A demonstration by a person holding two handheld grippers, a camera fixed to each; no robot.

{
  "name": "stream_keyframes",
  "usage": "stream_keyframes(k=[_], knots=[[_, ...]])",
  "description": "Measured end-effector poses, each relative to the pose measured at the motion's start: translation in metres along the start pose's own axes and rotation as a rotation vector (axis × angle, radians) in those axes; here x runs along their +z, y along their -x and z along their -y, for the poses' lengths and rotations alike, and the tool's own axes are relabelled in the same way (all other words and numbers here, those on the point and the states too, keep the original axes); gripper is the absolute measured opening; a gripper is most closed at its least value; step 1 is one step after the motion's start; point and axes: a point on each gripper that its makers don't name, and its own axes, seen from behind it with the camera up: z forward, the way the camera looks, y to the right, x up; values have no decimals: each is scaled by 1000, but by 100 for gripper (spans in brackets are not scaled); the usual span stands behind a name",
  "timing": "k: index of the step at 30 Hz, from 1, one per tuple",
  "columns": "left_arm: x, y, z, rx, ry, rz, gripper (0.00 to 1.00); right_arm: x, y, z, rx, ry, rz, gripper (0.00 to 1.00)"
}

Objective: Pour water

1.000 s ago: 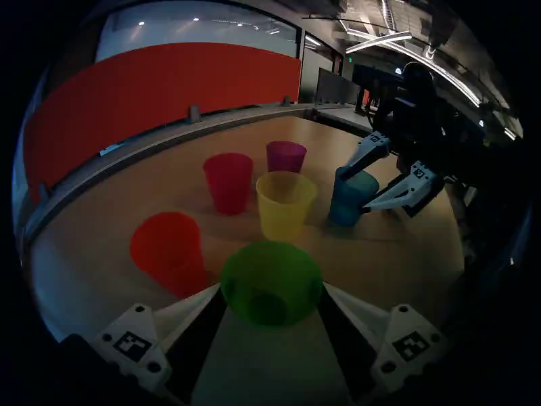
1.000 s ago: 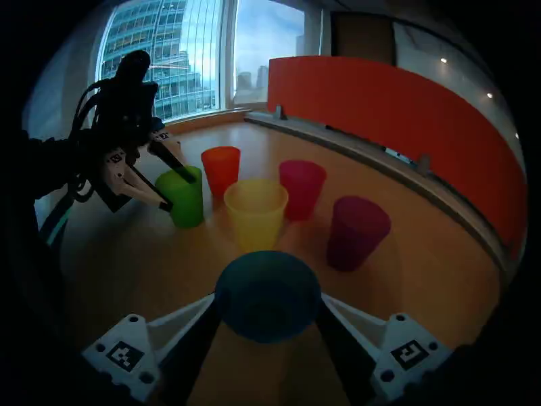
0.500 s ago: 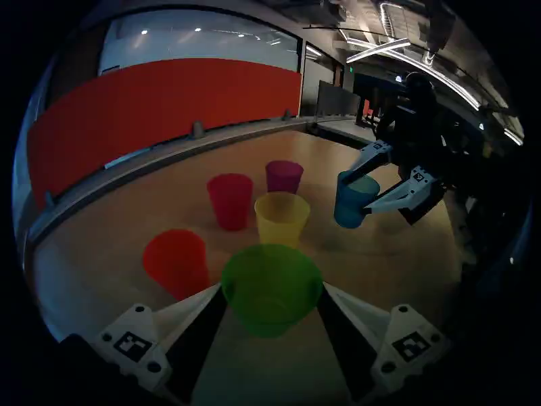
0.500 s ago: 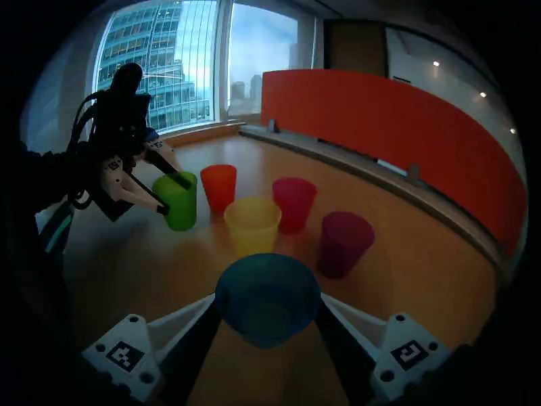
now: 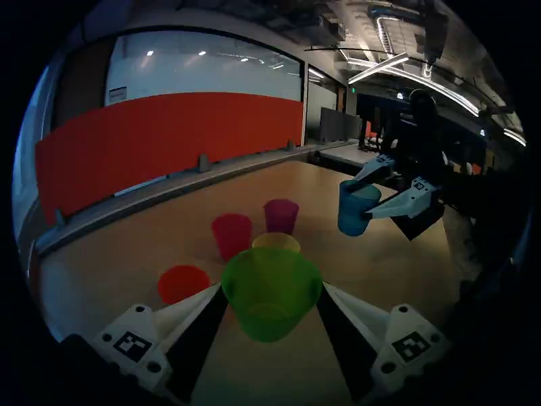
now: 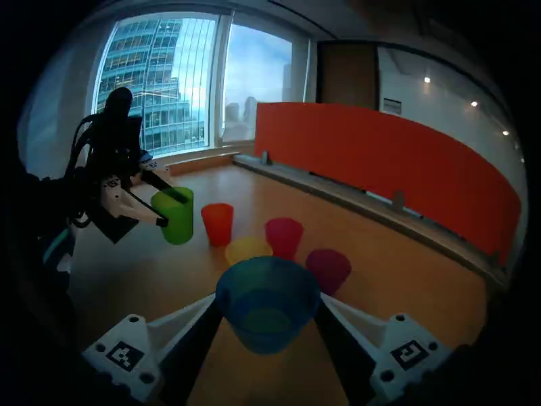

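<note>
In the left gripper view, my left gripper (image 5: 270, 298) is shut on a green cup (image 5: 272, 291), held upright above the wooden table (image 5: 379, 271). In the right gripper view, my right gripper (image 6: 268, 308) is shut on a blue cup (image 6: 268, 302), also upright and raised. Each view shows the other gripper farther off: the blue cup (image 5: 356, 207) at the right in the left gripper view, the green cup (image 6: 174, 214) at the left in the right gripper view. On the table stand an orange cup (image 5: 182, 283), a red cup (image 5: 231, 234), a purple cup (image 5: 280, 215) and a yellow cup (image 5: 274, 241).
A long red partition (image 5: 169, 142) runs along the table's far side behind a raised ledge (image 5: 176, 186). Large windows (image 6: 169, 88) lie beyond the table in the right gripper view. A person's dark sleeve (image 6: 40, 196) holds the far gripper.
Both grippers have lifted their cups off the table and risen; the standing cups now look lower and smaller in both views.
</note>
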Motion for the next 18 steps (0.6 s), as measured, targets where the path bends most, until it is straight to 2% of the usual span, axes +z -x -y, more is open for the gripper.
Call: stream_keyframes(k=[11,18], knots=[[-10,-30,-5,18,-19,-81,87,-18,-40,-7,-1,30,-99,91],[-19,-46,-1,19,-39,-127,88,-25,-61,-10,-3,38,-148,91]])
